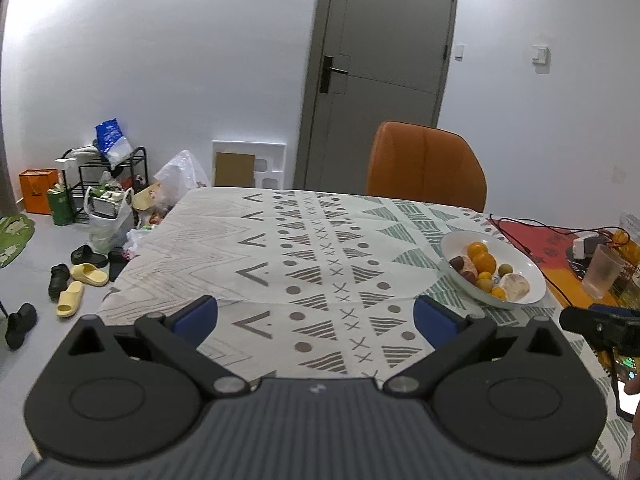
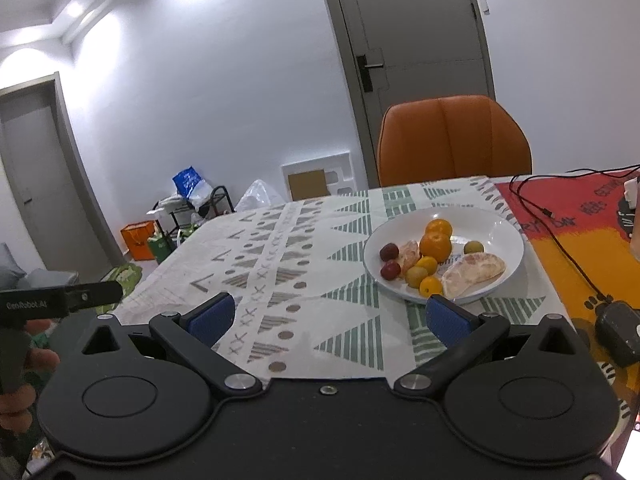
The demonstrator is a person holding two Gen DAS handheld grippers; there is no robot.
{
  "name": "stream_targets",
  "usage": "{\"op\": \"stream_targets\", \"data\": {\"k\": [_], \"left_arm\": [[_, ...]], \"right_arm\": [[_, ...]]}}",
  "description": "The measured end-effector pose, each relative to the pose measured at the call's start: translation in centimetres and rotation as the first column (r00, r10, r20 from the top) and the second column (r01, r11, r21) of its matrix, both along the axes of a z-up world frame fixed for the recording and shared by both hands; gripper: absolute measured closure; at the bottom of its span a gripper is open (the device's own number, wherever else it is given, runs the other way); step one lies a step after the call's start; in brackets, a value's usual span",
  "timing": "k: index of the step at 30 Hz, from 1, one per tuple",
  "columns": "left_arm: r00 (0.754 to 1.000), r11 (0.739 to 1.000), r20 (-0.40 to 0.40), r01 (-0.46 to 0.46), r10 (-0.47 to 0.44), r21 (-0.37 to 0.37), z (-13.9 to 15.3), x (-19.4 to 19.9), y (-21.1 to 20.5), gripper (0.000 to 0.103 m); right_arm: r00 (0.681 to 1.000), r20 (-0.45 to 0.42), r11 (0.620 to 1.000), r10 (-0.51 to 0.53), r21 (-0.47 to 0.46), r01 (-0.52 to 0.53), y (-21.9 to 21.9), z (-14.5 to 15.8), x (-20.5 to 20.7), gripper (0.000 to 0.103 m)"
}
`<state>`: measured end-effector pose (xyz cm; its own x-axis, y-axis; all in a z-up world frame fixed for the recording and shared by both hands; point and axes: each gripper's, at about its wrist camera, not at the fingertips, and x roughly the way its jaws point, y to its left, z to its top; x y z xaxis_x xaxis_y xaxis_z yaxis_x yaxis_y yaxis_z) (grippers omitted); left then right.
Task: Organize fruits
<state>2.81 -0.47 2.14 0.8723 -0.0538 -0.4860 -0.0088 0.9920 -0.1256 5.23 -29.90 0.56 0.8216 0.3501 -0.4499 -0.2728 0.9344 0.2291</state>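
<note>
Patterned desk (image 2: 320, 272): fruit plate (image 2: 508, 232) lies ahead and right of the spread, empty right gripper (image 2: 326, 318), nearer than the equally spread left gripper (image 1: 316, 318).

Table (image 2: 320, 340) covered by a patterned cloth (image 1: 280, 248) with grey and green geometric print. At frame right a red-orange mat (image 2: 568, 248) overlies it. Directly on the cloth: a white plate (image 2: 504, 224) of fruit, centre right. On the mat: a black cable (image 2: 560, 240), a black adapter (image 2: 618, 332), a frosted cup (image 1: 602, 272).
</note>
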Motion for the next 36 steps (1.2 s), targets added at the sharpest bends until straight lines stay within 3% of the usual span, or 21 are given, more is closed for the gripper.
{"op": "stream_targets", "data": {"k": [15, 36], "left_arm": [[0.999, 1.0, -0.04, -0.031, 0.031, 0.003, -2.0, -1.1, 0.6, 0.0], [0.998, 0.999, -0.047, -0.028, 0.029, 0.02, -2.1, -1.2, 1.1, 0.0]], "right_arm": [[1.0, -0.009, 1.0, 0.024, -0.012, -0.024, 0.7, -0.7, -0.9, 0.0], [0.999, -0.018, 0.999, 0.043, -0.027, -0.043, 1.4, -1.2, -0.9, 0.0]]}}
